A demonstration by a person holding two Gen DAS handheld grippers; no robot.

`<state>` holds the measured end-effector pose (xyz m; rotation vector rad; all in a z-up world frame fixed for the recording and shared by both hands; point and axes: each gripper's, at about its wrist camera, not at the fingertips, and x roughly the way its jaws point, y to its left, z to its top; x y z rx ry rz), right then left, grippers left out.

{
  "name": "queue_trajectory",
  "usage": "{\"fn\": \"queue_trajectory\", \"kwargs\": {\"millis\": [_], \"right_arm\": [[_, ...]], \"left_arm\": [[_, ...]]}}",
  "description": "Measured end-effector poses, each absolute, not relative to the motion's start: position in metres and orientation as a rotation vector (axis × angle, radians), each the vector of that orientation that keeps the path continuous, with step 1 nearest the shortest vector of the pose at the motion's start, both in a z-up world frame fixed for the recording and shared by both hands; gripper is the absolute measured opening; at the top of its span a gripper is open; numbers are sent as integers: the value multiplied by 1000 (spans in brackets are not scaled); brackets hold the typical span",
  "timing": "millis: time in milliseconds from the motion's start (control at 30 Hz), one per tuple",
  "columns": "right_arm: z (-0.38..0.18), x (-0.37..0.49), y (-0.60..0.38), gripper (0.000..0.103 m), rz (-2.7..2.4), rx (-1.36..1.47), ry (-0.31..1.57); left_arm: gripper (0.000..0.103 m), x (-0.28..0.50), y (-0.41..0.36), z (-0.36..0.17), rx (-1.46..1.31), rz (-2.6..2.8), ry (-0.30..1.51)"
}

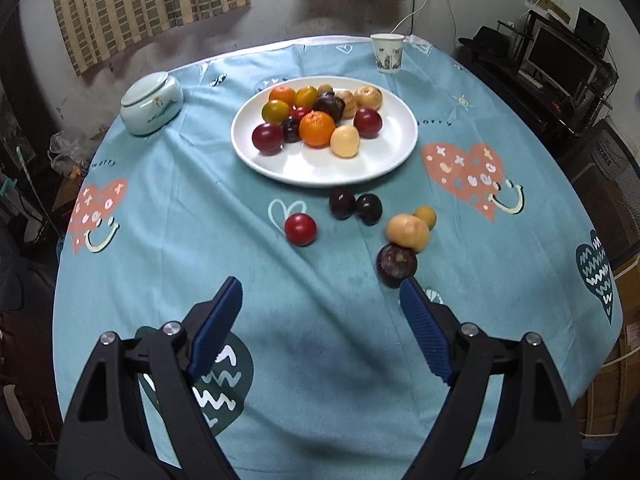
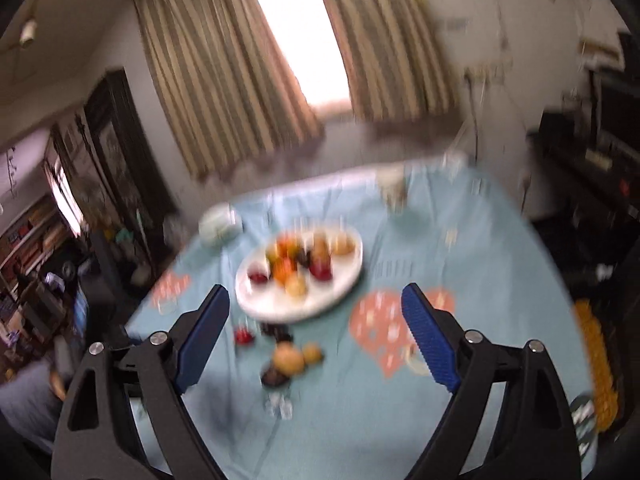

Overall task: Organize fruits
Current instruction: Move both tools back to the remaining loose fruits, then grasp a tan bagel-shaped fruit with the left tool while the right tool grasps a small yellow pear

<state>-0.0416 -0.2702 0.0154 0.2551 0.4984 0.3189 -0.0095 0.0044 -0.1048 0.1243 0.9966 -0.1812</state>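
The left gripper [image 1: 320, 292] hangs over the blue tablecloth [image 1: 160, 220] with jaws spread and nothing between them. The nearest loose fruit, a dark purple mangosteen [image 1: 397, 263], sits just past its right-hand pad [image 1: 422, 328], touching a tan round fruit [image 1: 408, 232]. Ahead of the gap lie a red plum [image 1: 301, 229] and two dark plums [image 1: 355, 204], nothing barring the way. Beyond them the white plate [image 1: 320, 164] holds the sorted pile. Left of the plate stands a lidded ceramic jar [image 1: 152, 102]; farthest off, a paper cup [image 1: 386, 53]. The right gripper [image 2: 312, 296], likewise spread and empty, appears farther from the loose fruit; its view is blurred.
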Motion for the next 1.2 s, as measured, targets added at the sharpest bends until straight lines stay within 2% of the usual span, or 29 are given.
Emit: {"fn": "queue_trajectory", "kwargs": {"millis": [33, 100, 200, 300, 500, 667, 867, 900, 933, 1033, 1167, 1200], "right_arm": [[40, -52, -275, 102, 294, 259, 412], [82, -78, -282, 102, 243, 278, 220], [98, -83, -291, 102, 422, 354, 143], [82, -57, -291, 102, 664, 467, 270], [46, -31, -293, 102, 437, 446, 326], [-28, 4, -292, 102, 327, 465, 662], [-91, 10, -277, 102, 269, 394, 831], [-98, 10, -273, 102, 268, 372, 844], [-105, 12, -269, 102, 257, 343, 857], [-117, 8, -256, 99, 236, 258, 873], [-138, 18, -238, 85, 248, 108, 923], [-142, 21, -232, 83, 259, 78, 938]], "left_arm": [[83, -9, 5, -104, 122, -180, 995], [83, -8, 5, -105, 118, -179, 998], [83, -6, 1, -108, 129, -191, 1006], [83, -7, -7, -109, 156, -217, 1003], [83, 0, -41, -115, 284, -303, 943], [83, 20, -83, -136, 413, -406, 919], [83, 53, -111, -170, 451, -453, 992], [79, 58, -114, -175, 448, -464, 1015], [56, 62, -115, -181, 441, -482, 1042], [40, 68, -108, -183, 423, -478, 1052], [36, 70, -78, -165, 290, -482, 1069], [23, 67, -69, -158, 269, -466, 1055]]}}
